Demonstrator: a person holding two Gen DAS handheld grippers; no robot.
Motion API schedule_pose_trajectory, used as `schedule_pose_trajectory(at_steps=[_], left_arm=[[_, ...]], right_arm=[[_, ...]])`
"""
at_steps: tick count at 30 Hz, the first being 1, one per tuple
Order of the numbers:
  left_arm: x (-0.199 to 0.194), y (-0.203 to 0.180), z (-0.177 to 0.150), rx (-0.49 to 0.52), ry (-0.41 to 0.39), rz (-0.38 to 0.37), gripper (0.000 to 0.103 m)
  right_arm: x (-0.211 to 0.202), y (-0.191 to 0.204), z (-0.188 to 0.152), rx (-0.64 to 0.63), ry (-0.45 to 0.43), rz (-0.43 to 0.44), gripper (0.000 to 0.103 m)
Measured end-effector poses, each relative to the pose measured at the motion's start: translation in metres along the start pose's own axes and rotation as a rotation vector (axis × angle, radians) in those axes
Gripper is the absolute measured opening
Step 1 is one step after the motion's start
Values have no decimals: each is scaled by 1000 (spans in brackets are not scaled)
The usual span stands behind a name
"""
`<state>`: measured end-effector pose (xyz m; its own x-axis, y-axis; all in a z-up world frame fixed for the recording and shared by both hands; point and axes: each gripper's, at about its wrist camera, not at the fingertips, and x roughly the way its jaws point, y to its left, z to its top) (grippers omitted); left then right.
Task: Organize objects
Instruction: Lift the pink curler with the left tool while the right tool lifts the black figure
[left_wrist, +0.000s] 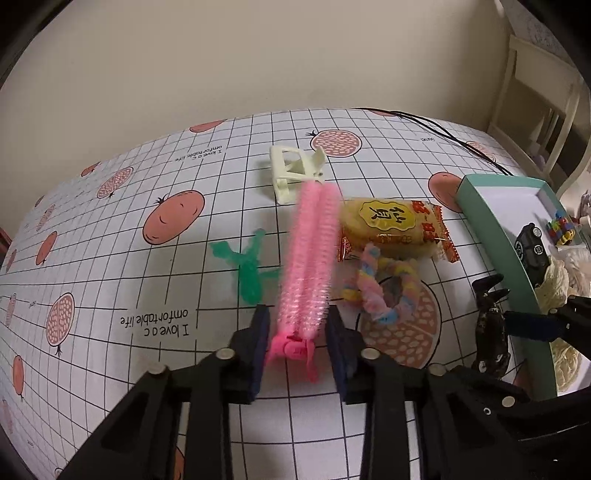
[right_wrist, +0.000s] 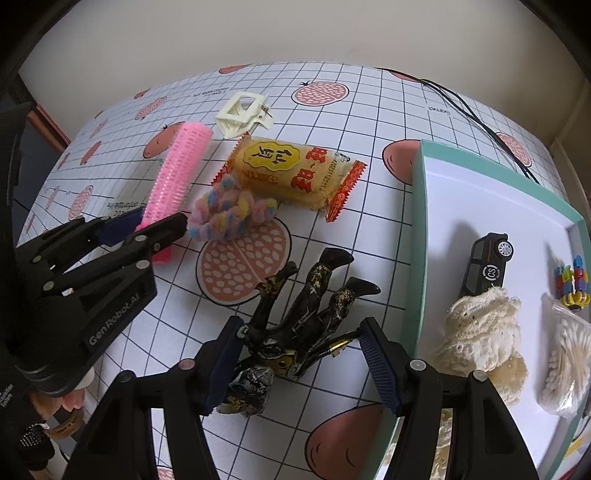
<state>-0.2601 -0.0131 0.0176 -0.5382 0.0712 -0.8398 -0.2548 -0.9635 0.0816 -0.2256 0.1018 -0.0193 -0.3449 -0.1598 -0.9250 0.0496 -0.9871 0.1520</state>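
Observation:
A pink hair roller (left_wrist: 306, 258) lies on the tablecloth between the pads of my left gripper (left_wrist: 297, 332); the pads stand on both sides of its near end with small gaps. It also shows in the right wrist view (right_wrist: 173, 184). A black-and-gold hair claw (right_wrist: 306, 314) lies between the open pads of my right gripper (right_wrist: 299, 354), apart from them. A teal-rimmed white tray (right_wrist: 421, 229) at the right holds a black toy car (right_wrist: 487, 266), a cream scrunchie (right_wrist: 480, 332) and a bag of cotton swabs (right_wrist: 565, 369).
On the tablecloth lie a yellow snack packet (right_wrist: 291, 173), a pastel twisted scrunchie (right_wrist: 229, 214), a white hair claw (right_wrist: 242, 112) and a green plastic figure (left_wrist: 247, 266). A black cable (right_wrist: 480, 122) runs at the back right. A small colourful toy (right_wrist: 572, 284) is in the tray.

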Motion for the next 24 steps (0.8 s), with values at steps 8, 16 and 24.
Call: schedule_pose_trajectory(at_steps=[8,16,24], left_arm=[[-6,2,2,-26,7,-7,27],[-27,-3,8,-7,-23,6,28],[-58,5,19,-38,-68,32,27]], right_arm=[[-10,0,-1,12,-26,-5,67],[-33,-5,2,29,-73,12,67],[-65,-7,10,30,-153,41,67]])
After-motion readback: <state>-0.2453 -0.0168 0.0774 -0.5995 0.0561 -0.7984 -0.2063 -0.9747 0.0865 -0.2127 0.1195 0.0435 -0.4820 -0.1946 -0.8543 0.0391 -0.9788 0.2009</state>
